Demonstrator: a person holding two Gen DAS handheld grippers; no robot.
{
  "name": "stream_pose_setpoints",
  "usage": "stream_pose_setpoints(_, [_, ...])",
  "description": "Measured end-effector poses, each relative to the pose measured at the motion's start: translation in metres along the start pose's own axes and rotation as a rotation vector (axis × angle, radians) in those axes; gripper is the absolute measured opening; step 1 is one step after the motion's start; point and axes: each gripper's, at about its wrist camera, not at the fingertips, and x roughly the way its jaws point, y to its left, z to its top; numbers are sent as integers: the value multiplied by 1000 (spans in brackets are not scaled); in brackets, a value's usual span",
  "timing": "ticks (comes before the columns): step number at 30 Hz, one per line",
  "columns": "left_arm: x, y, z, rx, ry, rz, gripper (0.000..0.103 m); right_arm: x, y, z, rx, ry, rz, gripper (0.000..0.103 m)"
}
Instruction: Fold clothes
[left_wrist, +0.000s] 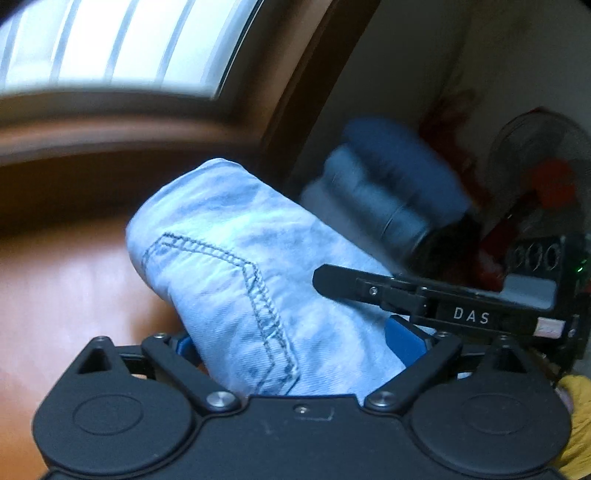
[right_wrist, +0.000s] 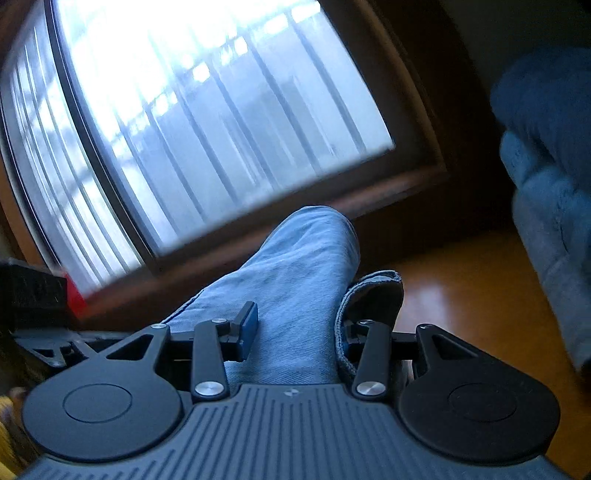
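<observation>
- Folded light-denim bundle (left_wrist: 236, 273) mid-frame, lifted clear of orange-brown surface (left_wrist: 55, 295).
- Left gripper (left_wrist: 295, 347) clamped on bundle, blue pads either side.
- Right gripper (right_wrist: 295, 328) half-closed, gripping same bundle (right_wrist: 295, 280).
- Stack of folded blue clothes (left_wrist: 388, 184) upper right: several done.
- Left to do, likely: setting this bundle onto stack.

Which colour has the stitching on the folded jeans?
Dark grey-blue stitching on the light blue jeans; the left wrist view shows it best.
</observation>
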Motion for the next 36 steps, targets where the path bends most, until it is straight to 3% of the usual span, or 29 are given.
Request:
stream_pose_setpoints(3, [10,2,-15,-19,49,20,95,13,-11,-16,-12,114,-57,46])
stream_pose_setpoints(5, [6,0,-19,-3,56,28,95,13,-18,-22,-7,155,-72,53])
stream_pose_setpoints(7, [-1,0,-21,-7,52,39,95,8,-25,-23,3,166,-78,72])
stream_pose_setpoints(10, [-13,1,-22,-37,34,49,96,-5,-41,-14,67,123,-73,88])
stream_pose_setpoints(14, [-35,8,-18,-118,-30,74,97,3,-67,-4,186,131,-38,88])
stream_pose_setpoints(18, [-45,18,-8,-188,-87,93,101,25,-72,-10,225,158,-20,88])
stream_pose_setpoints(21, [-27,27,-3,-186,-43,124,101,40,-65,-18,200,183,4,88])
stream_pose_setpoints(25, [11,37,-9,-186,77,149,101,49,-58,-26,177,189,35,91])
stream_pose_setpoints(28, [23,35,-18,-189,80,80,101,50,-52,-30,101,170,42,90])
stream_pose_setpoints(29, [28,31,-19,-164,82,51,101,49,-48,-33,64,163,36,89])
stream_pose_setpoints(31, [35,21,-23,-102,75,26,103,50,-43,-37,61,151,58,76])
stream_pose_setpoints(36, [25,21,-15,-113,22,-25,98,48,-41,-41,147,95,92,59])
